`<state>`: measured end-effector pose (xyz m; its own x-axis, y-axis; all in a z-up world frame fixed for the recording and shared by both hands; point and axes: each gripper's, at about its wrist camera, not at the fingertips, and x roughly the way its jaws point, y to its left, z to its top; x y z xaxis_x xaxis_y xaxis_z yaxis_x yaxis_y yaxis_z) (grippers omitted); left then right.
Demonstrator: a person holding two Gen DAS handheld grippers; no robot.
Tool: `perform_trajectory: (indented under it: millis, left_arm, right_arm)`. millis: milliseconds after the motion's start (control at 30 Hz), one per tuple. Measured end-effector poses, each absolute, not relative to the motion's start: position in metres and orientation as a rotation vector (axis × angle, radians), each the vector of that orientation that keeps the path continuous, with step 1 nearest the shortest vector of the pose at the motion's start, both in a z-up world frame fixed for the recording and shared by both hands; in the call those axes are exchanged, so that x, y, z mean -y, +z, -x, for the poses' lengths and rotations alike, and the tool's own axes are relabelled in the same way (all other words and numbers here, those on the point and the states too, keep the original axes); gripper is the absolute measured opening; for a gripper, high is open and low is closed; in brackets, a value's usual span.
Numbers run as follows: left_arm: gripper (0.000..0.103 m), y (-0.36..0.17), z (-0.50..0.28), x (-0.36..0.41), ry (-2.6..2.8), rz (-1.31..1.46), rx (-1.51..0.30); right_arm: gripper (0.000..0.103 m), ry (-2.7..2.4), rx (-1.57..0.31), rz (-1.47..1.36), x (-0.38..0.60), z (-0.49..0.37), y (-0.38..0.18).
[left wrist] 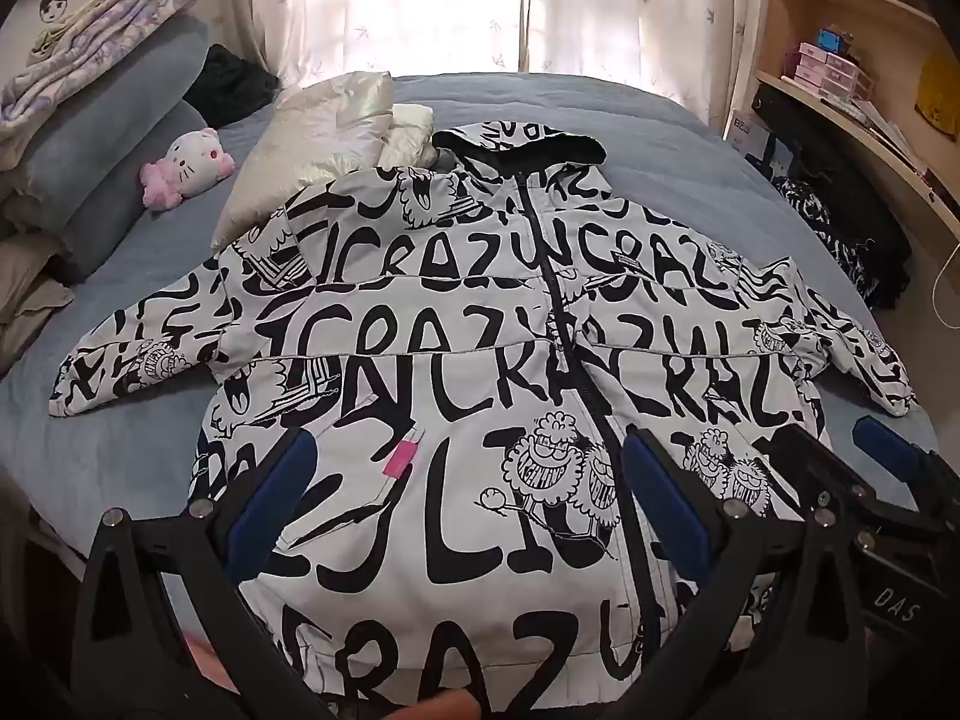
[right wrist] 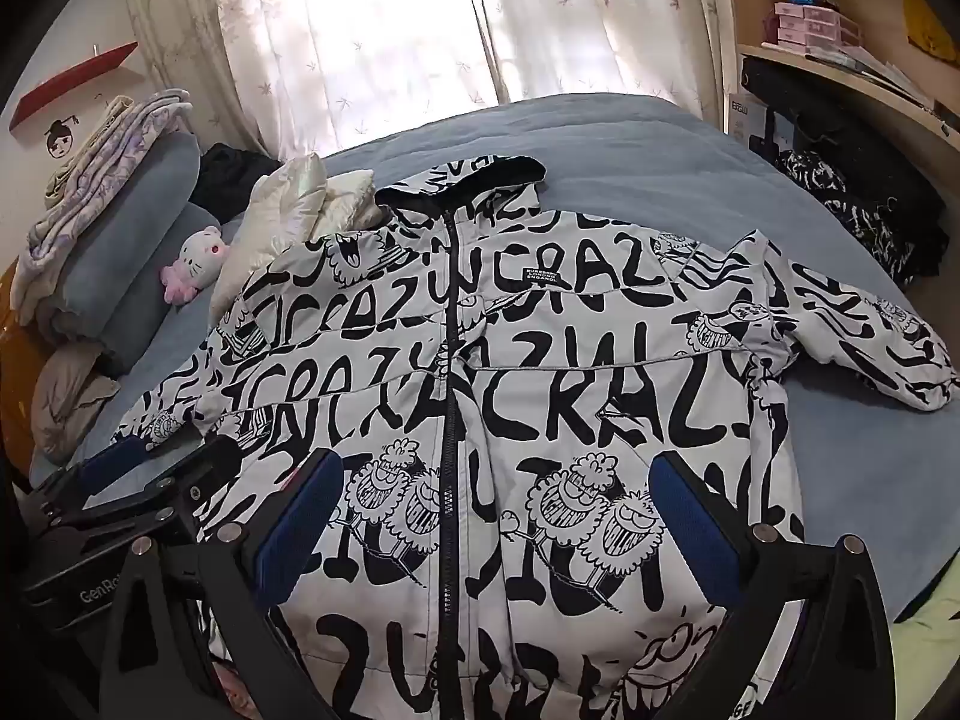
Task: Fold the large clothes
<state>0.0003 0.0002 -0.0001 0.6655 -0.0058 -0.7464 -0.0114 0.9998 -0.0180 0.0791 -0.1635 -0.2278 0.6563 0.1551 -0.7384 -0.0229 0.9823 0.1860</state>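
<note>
- A white jacket (left wrist: pixel 456 324) with black lettering and cartoon figures lies front up and spread flat on a blue bed (left wrist: pixel 690 138), zipped, its hood (left wrist: pixel 522 147) toward the curtains (left wrist: pixel 420 6).
- Both sleeves reach outward and slope down toward the bed's near edge; the left sleeve (left wrist: pixel 138 360) lies on the pillow side and the right sleeve (right wrist: pixel 870 330) on the shelf side.
- A small pink tag (left wrist: pixel 403 457) shows on the jacket's left front panel.
- The left gripper (left wrist: pixel 462 498) hangs over the jacket's lower left front, its jaws spread wide with nothing between them; its blue pads (left wrist: pixel 270 498) are clear of the cloth.
- The right gripper (right wrist: pixel 498 528) hangs over the lower front just right of the zip (right wrist: pixel 447 420), jaws likewise wide apart and empty.
- The two grippers are side by side; each appears at the edge of the other's view.
- A cream padded garment (left wrist: pixel 318 138) lies bunched at the jacket's left shoulder, touching it.
- A white and pink plush cat (left wrist: pixel 189 165) sits beside the blue pillows (left wrist: pixel 114 138), with folded blankets (left wrist: pixel 102 30) piled on top.
- A dark patterned garment (right wrist: pixel 858 210) lies heaped off the bed's right side, below wooden shelves (left wrist: pixel 852 30).
</note>
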Motion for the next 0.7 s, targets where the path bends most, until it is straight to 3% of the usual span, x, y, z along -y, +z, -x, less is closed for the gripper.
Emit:
perform_trajectory:
  millis: [700]
  left_arm:
    - [0.097,-0.011,-0.004,-0.005,-0.024,0.066,-0.877]
  right_arm:
    - [0.103,0.098,-0.862,-0.154,0.155,-0.082,-0.232]
